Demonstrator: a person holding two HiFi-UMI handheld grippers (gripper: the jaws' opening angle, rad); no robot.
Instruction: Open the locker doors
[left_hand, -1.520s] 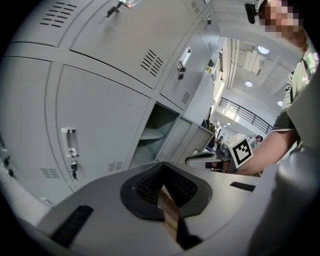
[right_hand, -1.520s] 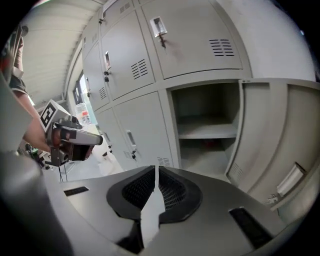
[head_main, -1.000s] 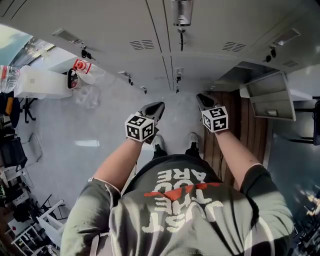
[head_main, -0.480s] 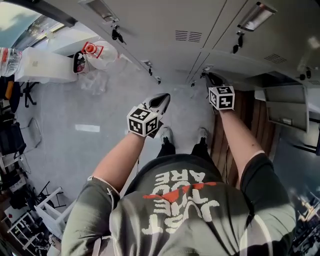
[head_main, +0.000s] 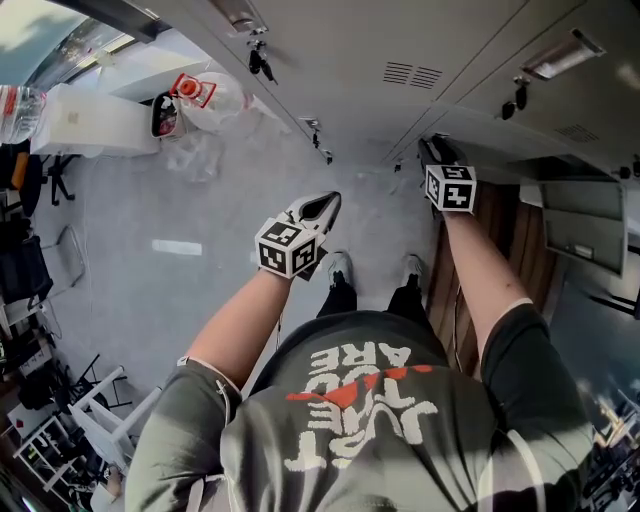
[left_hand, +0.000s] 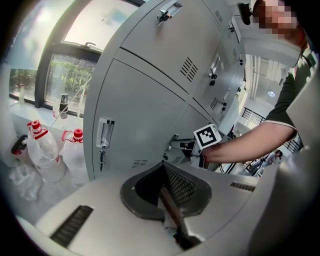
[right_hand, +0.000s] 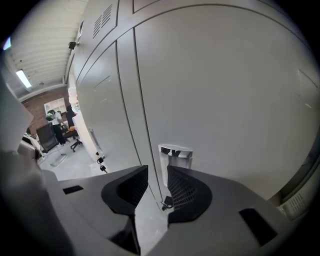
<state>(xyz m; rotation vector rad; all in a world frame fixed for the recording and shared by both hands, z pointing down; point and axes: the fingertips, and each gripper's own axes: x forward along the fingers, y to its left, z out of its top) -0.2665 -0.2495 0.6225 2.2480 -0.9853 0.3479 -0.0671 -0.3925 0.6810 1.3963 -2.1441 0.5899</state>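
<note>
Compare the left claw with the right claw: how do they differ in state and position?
The left claw has its jaws together; the right claw has jaws apart that have just been opening. The left claw hangs away from the lockers; the right claw is close to a locker door, facing its recessed handle. Both hold nothing.

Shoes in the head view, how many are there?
2: left shoe and right shoe, side by side at mid-frame, their heels hidden by the person's body.
</note>
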